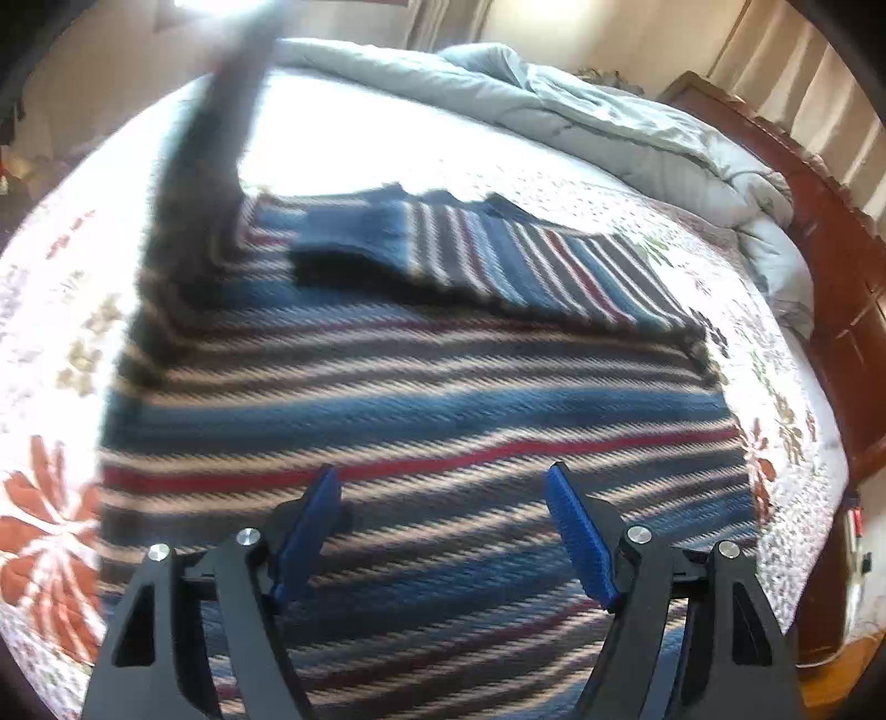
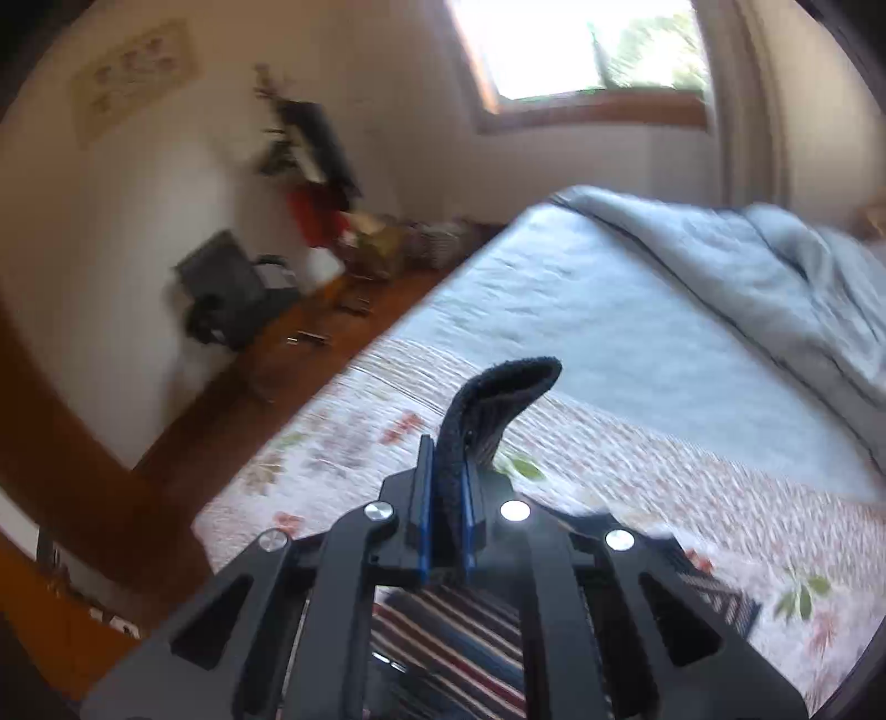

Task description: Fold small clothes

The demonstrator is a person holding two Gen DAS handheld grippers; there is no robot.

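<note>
A blue, white and red striped knit sweater lies flat on the floral bedspread. Its right sleeve is folded across the chest. Its left sleeve rises up and away, blurred. My left gripper is open and empty, low over the sweater's lower part. My right gripper is shut on the dark sleeve cuff, lifted above the bed; striped fabric hangs beneath it.
A rumpled grey duvet lies at the far side of the bed by a wooden bed frame. In the right wrist view a wooden floor with bags and clutter runs along the bed's left edge, under a window.
</note>
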